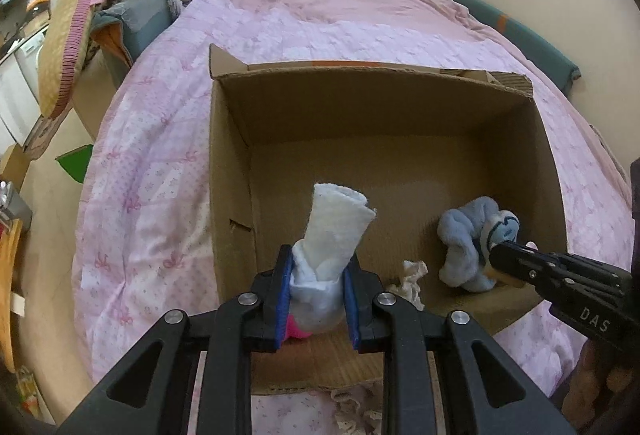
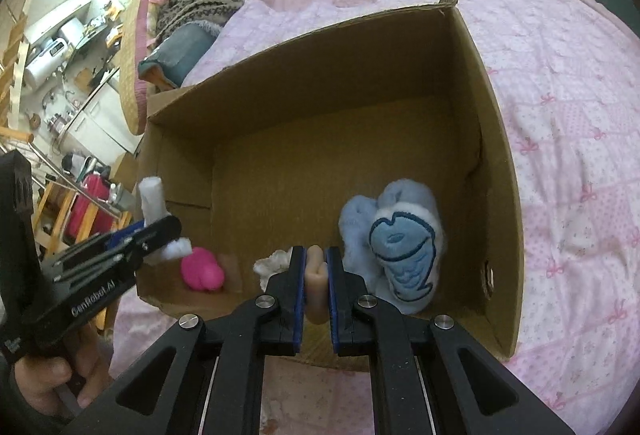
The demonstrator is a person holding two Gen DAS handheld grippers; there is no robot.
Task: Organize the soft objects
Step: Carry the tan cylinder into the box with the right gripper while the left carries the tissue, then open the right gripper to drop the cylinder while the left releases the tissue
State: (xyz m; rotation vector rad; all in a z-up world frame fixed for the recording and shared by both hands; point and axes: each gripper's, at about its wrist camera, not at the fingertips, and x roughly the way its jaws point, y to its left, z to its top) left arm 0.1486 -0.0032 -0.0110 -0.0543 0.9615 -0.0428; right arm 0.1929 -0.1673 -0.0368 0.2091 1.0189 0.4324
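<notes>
Over the near edge of the cardboard box (image 1: 230,163) on the bed, the left gripper (image 1: 316,295) pinches a light, squashy rolled white cloth (image 1: 336,231) at its base, while the right gripper (image 2: 317,277), jaws nearly closed, squeezes a small beige soft piece (image 2: 317,267).

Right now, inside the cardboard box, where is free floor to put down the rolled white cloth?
The far half of the cardboard box floor is bare, from the back wall to the left wall. The near edge is crowded: pink toy, lace scrap, and blue plush by the right wall. The left gripper holds the white cloth.
</notes>
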